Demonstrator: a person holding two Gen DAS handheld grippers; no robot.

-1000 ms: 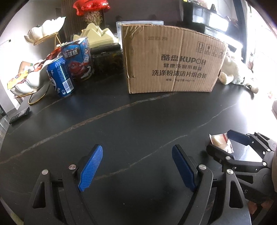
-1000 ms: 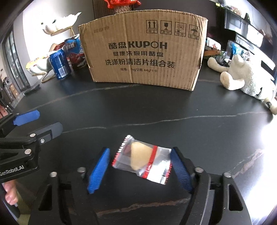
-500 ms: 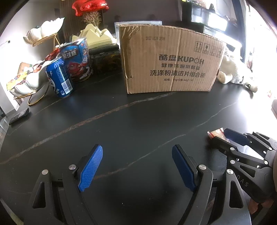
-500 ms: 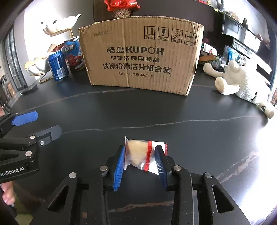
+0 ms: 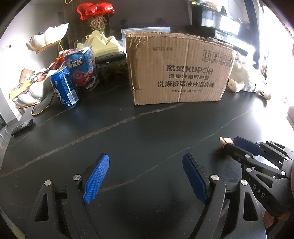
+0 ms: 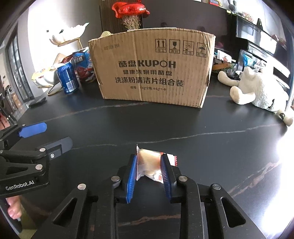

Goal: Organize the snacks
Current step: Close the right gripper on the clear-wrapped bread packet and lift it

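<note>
Two grippers: both black-framed with blue ribbed pads, held over a black stone-look tabletop (image 6: 211, 119) with pale veins.
Right gripper (image 6: 149, 171): jaws clenched on a small clear plastic snack packet (image 6: 148, 163) with a pale yellowish piece inside and a red-and-white printed end; both pads press its sides.
Snack packet position: pinched between the right pads, its crimped front edge poking out ahead of the fingertips; whether it is lifted off the tabletop or resting on it, I cannot tell from this angle.
Same packet from the left wrist view: only a small red-and-white corner (image 5: 224, 141) shows past the right gripper's finger at the lower right.
Left gripper (image 5: 145, 177): jaws released and spread wide, nothing between the pads, just bare dark tabletop below them.
Left gripper relative to right: beside it, on its left, apart from the packet.
Brown corrugated cardboard box (image 6: 153, 68): upright at the far middle of the tabletop, printed with KUPOH and Chinese characters, top open; well apart from both grippers.
Blue drinks can (image 5: 64, 87): standing left of the box, just beside a blue printed snack carton (image 5: 83, 69).
White shell-shaped tiered dish on a gold wire stand (image 5: 39, 86): far left, with wrapped snacks in its lower bowl.
White plush toy (image 6: 257, 90): lying on the tabletop to the right of the box.
Red foil balloon (image 6: 130, 8): behind the box.
</note>
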